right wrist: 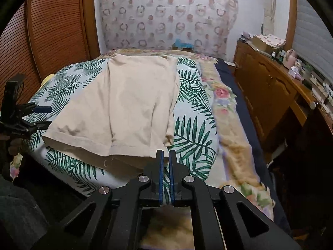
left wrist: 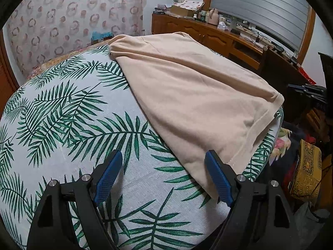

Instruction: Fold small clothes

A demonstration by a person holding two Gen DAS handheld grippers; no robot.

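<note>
Here, smooth beige garment; leaf-print cloth beneath.

Lying across the bed, a white cover printed with green palm fronds, bulging upward in the middle. Running along its right edge, a fuzzy cream blanket with pink roses, and beside that a dark navy sheet. Hanging behind the bed, a pale curtain patterned with pinkish rings. Standing at left, a slatted brown wooden door. Lining the right wall, a long brown wooden cabinet, bearing a cardboard box under a floral cloth, a pink jug and small bottles. Covering the window above, grey slatted blinds. Sitting low at right in the left wrist view, a yellow patterned cushion.
</note>
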